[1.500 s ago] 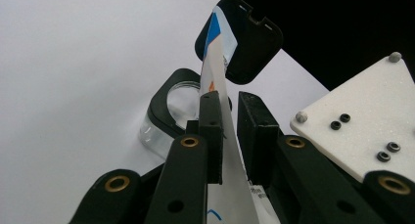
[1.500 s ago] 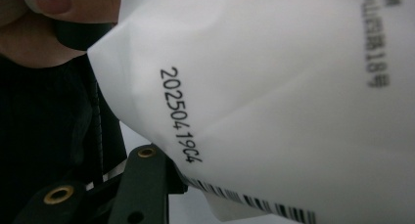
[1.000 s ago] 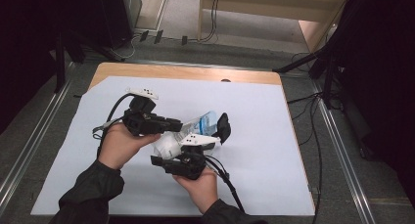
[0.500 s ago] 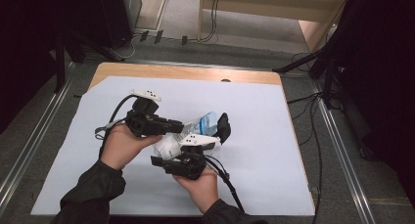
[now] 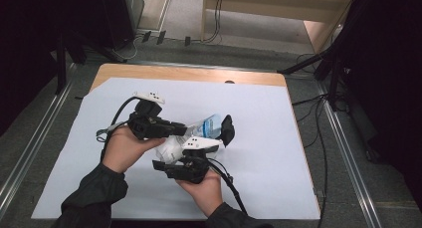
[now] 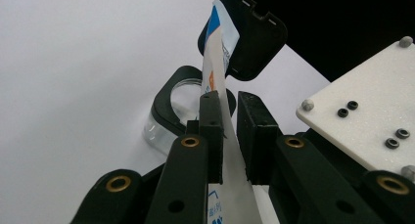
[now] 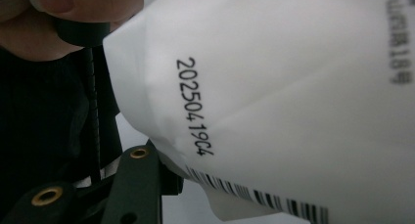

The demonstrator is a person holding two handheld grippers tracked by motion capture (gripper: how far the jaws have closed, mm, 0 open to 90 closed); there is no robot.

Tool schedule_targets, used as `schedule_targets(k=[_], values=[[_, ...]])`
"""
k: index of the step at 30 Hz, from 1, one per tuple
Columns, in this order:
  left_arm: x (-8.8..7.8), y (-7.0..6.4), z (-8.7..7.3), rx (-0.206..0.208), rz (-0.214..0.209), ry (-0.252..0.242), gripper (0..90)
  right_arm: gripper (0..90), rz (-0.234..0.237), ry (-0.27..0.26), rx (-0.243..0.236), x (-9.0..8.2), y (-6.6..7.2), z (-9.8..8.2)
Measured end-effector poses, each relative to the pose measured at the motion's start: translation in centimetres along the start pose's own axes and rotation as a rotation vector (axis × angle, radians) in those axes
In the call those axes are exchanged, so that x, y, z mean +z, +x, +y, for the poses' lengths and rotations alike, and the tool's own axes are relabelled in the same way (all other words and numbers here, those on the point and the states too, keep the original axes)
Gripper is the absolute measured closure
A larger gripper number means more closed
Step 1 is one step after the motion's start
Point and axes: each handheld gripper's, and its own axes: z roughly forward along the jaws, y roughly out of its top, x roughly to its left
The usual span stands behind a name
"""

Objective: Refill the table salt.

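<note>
Nothing has shifted bar my right gripper (image 5: 186, 153), jaws just opening around the white pouch (image 5: 171, 147) above the mat (image 5: 259, 138); left gripper (image 6: 229, 131) pinches its top edge, so next I should regrip lower.

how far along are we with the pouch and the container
Done: the container sits on the table with its black lid flipped open. In hand: the left gripper is pinching the pouch upright just in front of it. Left: probably opening and emptying the pouch; I can't tell whether it's torn yet.
</note>
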Motion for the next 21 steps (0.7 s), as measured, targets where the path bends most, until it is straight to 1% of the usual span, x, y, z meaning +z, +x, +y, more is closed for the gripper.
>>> schedule_targets(k=[1, 3, 4, 6, 10, 12, 14, 17, 19, 21], values=[[0.08, 0.02, -0.02, -0.004, 0.005, 0.004, 82.3, 56.6, 0.0, 0.005, 0.004, 0.03, -0.05, -0.01], [0.12, -0.01, -0.06, -0.001, 0.002, 0.006, 82.5, 56.7, -0.003, 0.01, 0.0, 0.12, -0.11, -0.1], [0.14, -0.14, -0.08, -0.002, 0.012, 0.008, 82.6, 56.8, -0.004, 0.012, -0.004, 0.13, -0.11, -0.12], [0.15, -0.16, -0.09, -0.004, 0.01, 0.004, 82.8, 56.8, -0.009, 0.016, -0.011, 0.14, -0.1, -0.14], [0.21, -0.2, -0.03, -0.004, 0.013, 0.004, 82.9, 56.9, -0.012, 0.009, -0.01, 0.13, -0.05, -0.15], [0.25, -0.18, -0.02, -0.002, 0.011, 0.001, 82.9, 57.3, -0.009, 0.01, -0.004, 0.1, -0.08, -0.11], [0.27, -0.19, 0.0, -0.003, 0.006, -0.001, 82.7, 60.6, -0.009, 0.007, 0.014, 0.0, -0.14, -0.04], [0.34, -0.24, 0.04, -0.003, 0.001, -0.011, 82.4, 60.8, -0.004, -0.002, 0.029, -0.06, -0.17, 0.03], [0.35, -0.21, 0.06, -0.004, 0.006, -0.011, 82.3, 60.7, -0.004, -0.007, 0.033, -0.06, -0.2, 0.06], [0.39, -0.18, 0.07, -0.009, -0.005, -0.015, 81.8, 60.7, -0.001, -0.012, 0.039, -0.08, -0.19, 0.07]])
